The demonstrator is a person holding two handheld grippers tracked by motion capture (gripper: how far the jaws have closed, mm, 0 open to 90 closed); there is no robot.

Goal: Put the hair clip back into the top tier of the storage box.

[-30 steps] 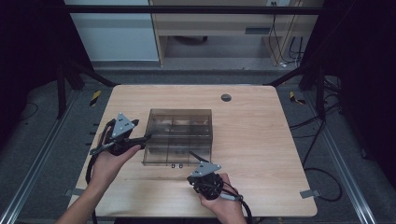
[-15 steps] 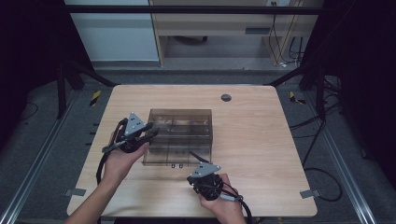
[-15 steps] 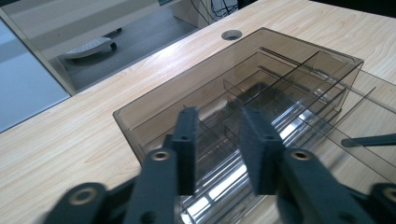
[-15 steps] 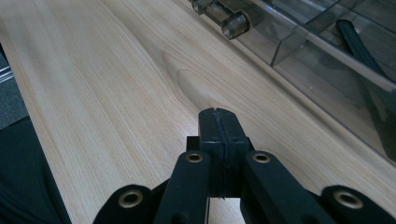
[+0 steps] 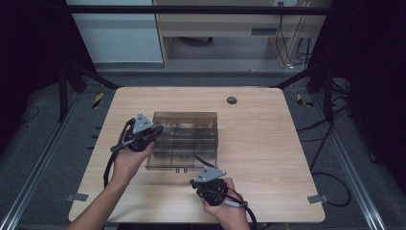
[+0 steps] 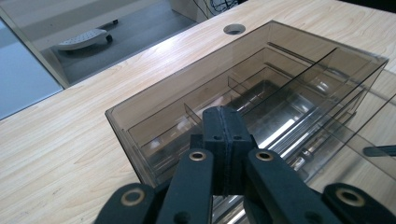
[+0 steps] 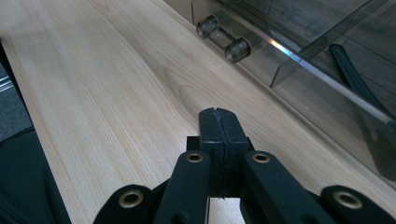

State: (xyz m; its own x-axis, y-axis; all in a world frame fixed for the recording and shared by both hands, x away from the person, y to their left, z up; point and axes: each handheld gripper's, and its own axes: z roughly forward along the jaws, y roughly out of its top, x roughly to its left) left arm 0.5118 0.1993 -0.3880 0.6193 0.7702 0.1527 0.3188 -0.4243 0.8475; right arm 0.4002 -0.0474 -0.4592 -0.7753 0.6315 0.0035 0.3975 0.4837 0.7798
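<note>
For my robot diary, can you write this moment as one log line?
left gripper: just closed, empty, at smoky plastic box's left wall | right gripper: shut, empty, over table by box front

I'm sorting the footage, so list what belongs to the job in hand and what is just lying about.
In the job:
- smoky clear divided box
- left gripper, shut, at the box's left wall
- right gripper, shut, near the box's front

Lying about:
- round hole in the table
- yellow-black floor markers
- cables on the floor
</note>
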